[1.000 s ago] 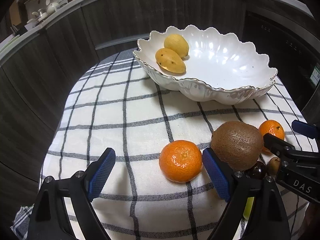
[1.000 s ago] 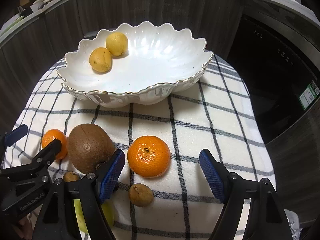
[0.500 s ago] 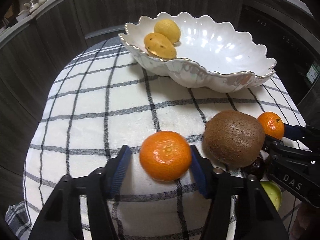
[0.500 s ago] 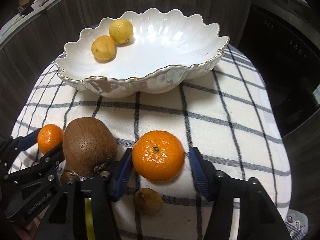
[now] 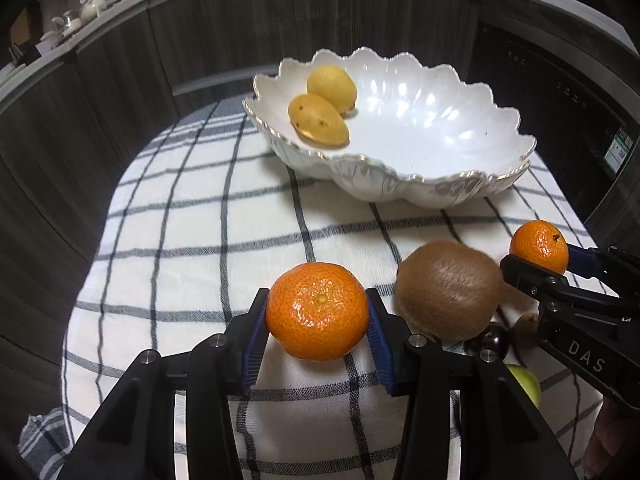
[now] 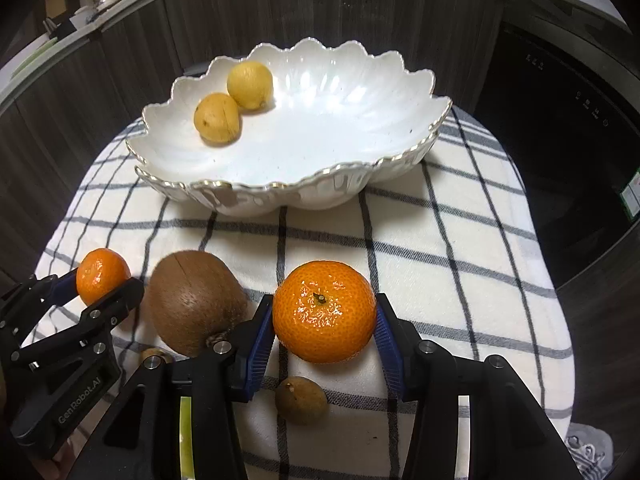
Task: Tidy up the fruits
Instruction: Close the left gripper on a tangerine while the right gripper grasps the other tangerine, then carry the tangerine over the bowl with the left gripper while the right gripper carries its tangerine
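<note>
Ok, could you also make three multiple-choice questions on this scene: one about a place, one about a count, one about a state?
1. Where does the kiwi lie?
A. In the white bowl
B. On the checked cloth, in front of the bowl
C. On the floor

2. How many yellow fruits are in the bowl?
A. Two
B. Four
C. None

3. What is the state of the left gripper?
A. Wide open over the bowl
B. Shut with nothing between the fingers
C. Shut on a tangerine

Answers:
1 B, as the kiwi rests on the cloth on the near side of the bowl.
2 A, as only two yellow fruits lie side by side inside it.
3 C, as both blue pads press against the sides of the tangerine.
</note>
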Demonstrator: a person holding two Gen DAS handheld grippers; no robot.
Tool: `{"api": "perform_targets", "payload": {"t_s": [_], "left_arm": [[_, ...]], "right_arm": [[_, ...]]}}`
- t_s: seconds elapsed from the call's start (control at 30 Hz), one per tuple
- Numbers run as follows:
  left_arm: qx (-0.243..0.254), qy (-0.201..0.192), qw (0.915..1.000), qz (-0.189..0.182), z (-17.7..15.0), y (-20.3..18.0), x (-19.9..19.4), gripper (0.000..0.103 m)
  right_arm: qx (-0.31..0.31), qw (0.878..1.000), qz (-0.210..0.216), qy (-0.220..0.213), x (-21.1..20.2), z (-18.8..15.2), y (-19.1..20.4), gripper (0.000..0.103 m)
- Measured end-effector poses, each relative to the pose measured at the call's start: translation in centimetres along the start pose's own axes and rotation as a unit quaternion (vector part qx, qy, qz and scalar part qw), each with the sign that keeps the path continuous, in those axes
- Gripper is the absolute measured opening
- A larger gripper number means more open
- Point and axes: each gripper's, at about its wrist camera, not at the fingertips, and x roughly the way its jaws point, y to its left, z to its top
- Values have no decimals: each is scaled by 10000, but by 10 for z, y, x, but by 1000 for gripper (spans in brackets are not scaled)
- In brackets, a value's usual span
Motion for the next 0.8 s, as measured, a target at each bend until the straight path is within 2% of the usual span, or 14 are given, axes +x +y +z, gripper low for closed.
{"api": "perform_targets", "payload": {"t_s": [0.37, 0.8], "left_arm": [[1, -356, 9994, 22, 18, -1, -29, 45], [96, -774, 9970, -7, 64, -7, -50, 45]], "right_arm": [[15, 9995, -23, -321, -30, 15, -2, 48], [52, 9963, -37, -854, -66, 53, -6, 48]]}}
